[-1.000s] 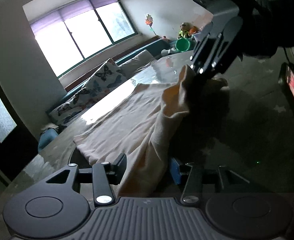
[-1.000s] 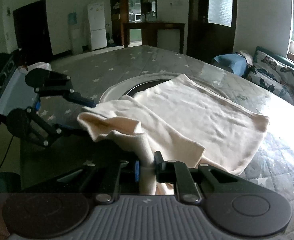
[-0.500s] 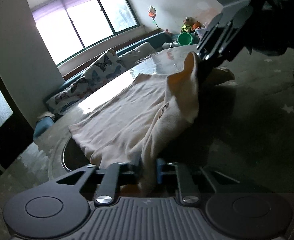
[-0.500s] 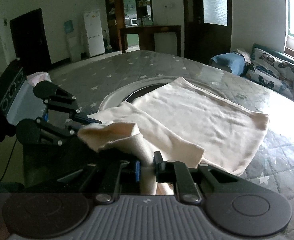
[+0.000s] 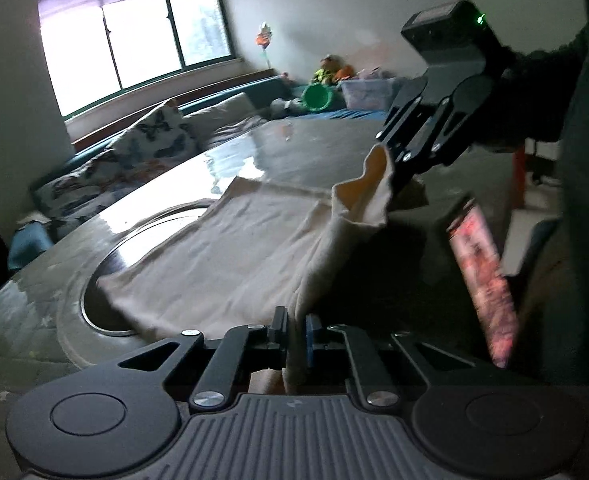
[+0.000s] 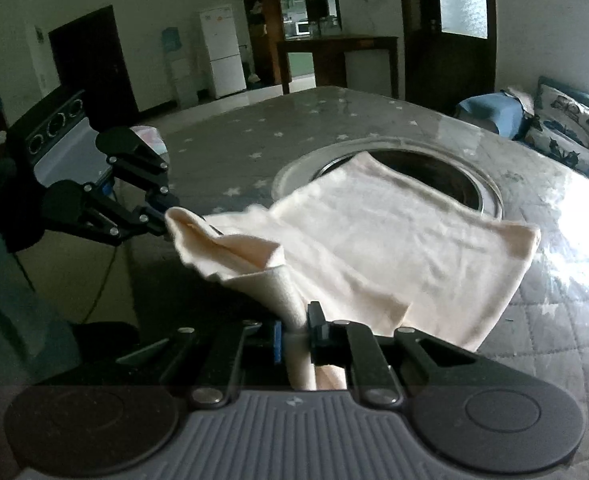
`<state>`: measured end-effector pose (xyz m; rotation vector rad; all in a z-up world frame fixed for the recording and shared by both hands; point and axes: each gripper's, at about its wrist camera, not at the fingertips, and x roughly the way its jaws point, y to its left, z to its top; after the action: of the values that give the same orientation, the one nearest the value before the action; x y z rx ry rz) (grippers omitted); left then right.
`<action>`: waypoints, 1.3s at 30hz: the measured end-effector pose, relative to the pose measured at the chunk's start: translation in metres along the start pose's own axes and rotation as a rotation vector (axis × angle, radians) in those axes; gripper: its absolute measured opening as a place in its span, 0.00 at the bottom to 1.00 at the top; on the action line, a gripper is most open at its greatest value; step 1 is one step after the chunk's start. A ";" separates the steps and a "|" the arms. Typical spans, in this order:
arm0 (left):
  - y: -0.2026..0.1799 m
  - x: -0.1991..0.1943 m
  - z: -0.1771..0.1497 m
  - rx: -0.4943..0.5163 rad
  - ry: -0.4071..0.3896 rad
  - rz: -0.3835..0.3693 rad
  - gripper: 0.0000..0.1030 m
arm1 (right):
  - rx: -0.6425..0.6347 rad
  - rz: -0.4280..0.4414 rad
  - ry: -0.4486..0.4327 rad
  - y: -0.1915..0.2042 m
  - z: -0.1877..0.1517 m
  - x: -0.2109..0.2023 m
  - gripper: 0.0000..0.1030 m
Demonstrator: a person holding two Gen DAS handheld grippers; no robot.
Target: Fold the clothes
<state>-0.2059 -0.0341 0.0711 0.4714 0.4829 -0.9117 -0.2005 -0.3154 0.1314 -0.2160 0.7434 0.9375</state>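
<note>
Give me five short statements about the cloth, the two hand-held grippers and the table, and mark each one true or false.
1. The left hand-held gripper is shut on the cream cloth. True.
2. The right hand-held gripper hangs open above the cloth. False: it is shut on a bunched edge of the cloth.
3. The far part of the cloth lies over a round recess in the table. True.
4. The cloth is dark blue. False: it is cream.
5. The cloth edge between the two grippers is raised off the table. True.
</note>
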 end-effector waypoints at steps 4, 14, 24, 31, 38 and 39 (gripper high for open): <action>0.019 0.004 0.015 -0.021 -0.031 0.020 0.09 | -0.013 -0.008 -0.025 -0.013 0.020 -0.004 0.11; 0.120 0.070 0.041 -0.144 -0.018 0.062 0.09 | 0.011 -0.052 -0.041 -0.095 0.092 0.043 0.11; 0.185 0.140 0.021 -0.368 0.071 0.092 0.09 | 0.135 -0.119 -0.013 -0.152 0.085 0.118 0.20; 0.184 0.141 0.012 -0.404 0.058 0.114 0.09 | 0.216 -0.118 -0.003 -0.171 0.062 0.135 0.22; 0.187 0.131 0.013 -0.421 0.027 0.107 0.45 | 0.217 -0.124 -0.001 -0.168 0.061 0.136 0.20; 0.186 0.132 0.013 -0.419 0.034 0.105 0.45 | 0.215 -0.124 -0.001 -0.168 0.060 0.136 0.19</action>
<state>0.0205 -0.0259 0.0381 0.1289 0.6556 -0.6779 0.0116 -0.2974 0.0623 -0.0714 0.8148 0.7340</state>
